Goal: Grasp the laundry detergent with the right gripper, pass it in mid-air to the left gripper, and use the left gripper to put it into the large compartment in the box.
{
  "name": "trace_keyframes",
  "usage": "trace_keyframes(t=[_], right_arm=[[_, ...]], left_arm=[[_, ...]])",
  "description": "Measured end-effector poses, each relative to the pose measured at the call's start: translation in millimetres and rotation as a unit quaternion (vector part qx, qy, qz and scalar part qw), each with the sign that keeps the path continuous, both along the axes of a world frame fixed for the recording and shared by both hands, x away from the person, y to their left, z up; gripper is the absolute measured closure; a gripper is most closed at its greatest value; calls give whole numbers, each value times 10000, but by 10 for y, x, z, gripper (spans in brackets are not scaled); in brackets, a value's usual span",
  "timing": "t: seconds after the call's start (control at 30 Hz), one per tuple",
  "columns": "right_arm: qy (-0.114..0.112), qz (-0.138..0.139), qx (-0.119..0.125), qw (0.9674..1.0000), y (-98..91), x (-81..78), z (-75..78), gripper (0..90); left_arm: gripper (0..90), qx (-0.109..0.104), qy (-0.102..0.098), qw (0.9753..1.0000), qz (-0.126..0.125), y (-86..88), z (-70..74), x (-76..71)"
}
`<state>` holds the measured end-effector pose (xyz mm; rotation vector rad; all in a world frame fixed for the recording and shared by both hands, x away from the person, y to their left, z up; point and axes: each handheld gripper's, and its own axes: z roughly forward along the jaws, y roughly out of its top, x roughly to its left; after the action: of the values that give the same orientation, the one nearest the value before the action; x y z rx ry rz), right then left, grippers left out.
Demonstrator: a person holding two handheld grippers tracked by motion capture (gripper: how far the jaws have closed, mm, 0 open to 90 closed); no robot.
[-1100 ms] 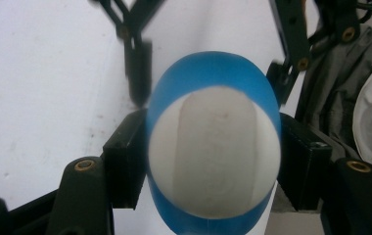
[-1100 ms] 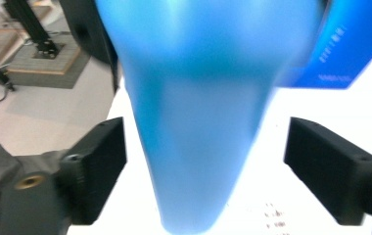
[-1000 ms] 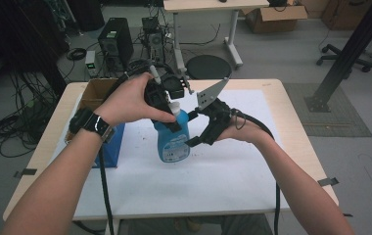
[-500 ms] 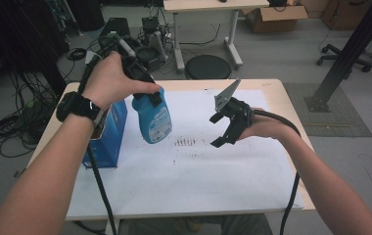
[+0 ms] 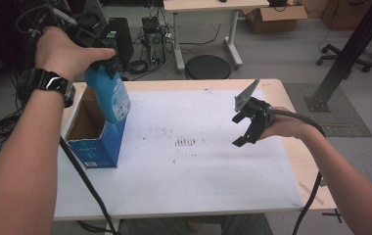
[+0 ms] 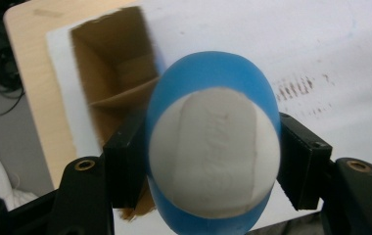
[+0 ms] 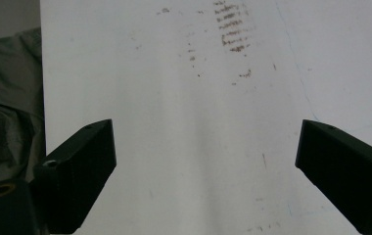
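While the right gripper (image 5: pixel 246 126) waits with jaws spread at mid-right of the high view, the left gripper (image 6: pixel 213 171), clamped on the blue plastic bottle (image 5: pixel 109 95), holds it near-upright just above the open blue cardboard box (image 5: pixel 92 151) at centre-left.

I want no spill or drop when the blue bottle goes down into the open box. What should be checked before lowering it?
1. Left gripper shut on the blue bottle: ok.
2. Bottle over the cardboard box opening: ok.
3. Bottle upright: not ok, it hangs tilted.
4. Box open on top, inner divider in view: ok.
5. Right gripper open, apart from the box, above the white table cover: ok.
6. Bottle cap closed: cannot tell.
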<state>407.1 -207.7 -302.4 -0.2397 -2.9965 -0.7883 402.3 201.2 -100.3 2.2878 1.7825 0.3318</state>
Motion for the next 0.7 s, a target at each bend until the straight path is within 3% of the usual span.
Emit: trace_keyframes(t=[0.17,0.3,0.7], right_arm=[[-30,-111,-155,9998,-103,4,23,80],[19,-126,-262,9996,-184,3,23,80],[94,-235,-512,9984,-383,11,-33,79]], left_arm=[[382,42,-53,9991,430,194,38,-2],[382,21,-162,9966,802,354,28,-5],[382,76,-201,9922,1224,601,-117,-32]])
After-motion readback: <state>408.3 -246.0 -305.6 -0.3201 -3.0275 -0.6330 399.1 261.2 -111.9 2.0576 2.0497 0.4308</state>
